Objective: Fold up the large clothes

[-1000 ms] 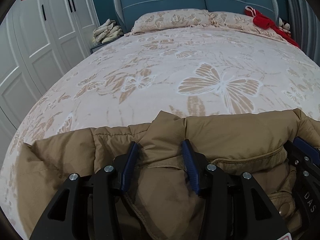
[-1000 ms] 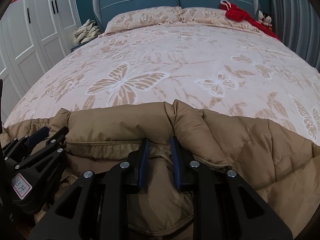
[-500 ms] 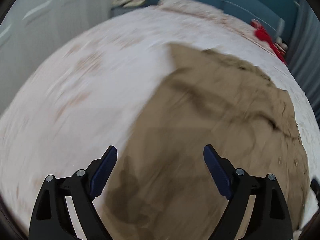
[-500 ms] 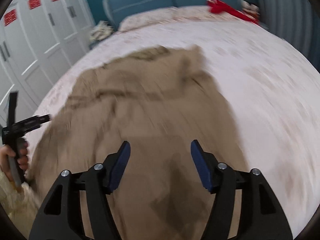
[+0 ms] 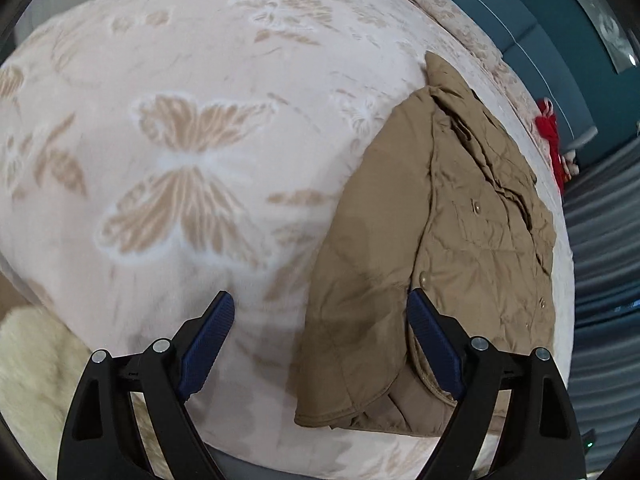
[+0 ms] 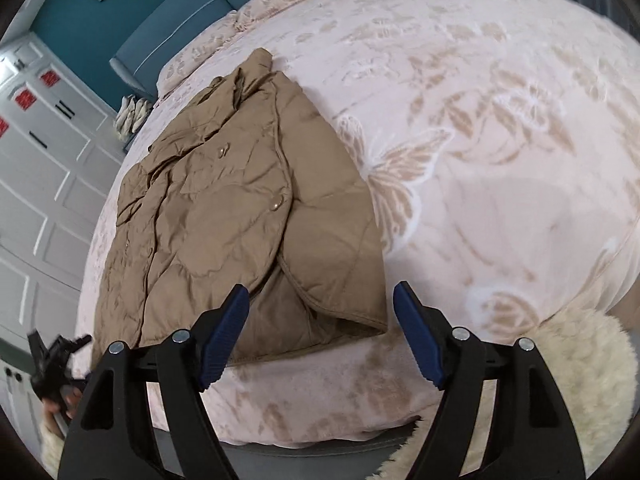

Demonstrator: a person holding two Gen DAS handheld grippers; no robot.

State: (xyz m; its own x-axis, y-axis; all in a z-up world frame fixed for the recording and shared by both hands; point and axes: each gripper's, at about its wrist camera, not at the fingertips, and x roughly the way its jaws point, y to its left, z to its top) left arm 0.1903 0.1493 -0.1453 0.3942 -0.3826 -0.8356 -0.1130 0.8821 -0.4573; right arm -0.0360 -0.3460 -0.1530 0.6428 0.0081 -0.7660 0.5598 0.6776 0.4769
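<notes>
The left gripper (image 5: 320, 336) has its two blue pads far apart. Nothing is between them; they hang above the bed's near edge, over the tan coat's (image 5: 432, 248) bottom corner and the blanket (image 5: 192, 160) beside it. The right gripper (image 6: 320, 332) is wide apart too and holds nothing. Its jaws have just been opening, and so have the left ones.

The tan coat lies flat on the bed with the butterfly blanket, its bottom hem by the near edge and its collar pointing at the pillows. Both sides are folded in over the front.

A second ago both grippers were pinched on the coat's bunched cloth near the bed's edge. Now they have let go and pulled back, and the coat is spread out long on the blanket.

A fluffy white rug (image 6: 580, 380) lies by the bed's foot.
</notes>
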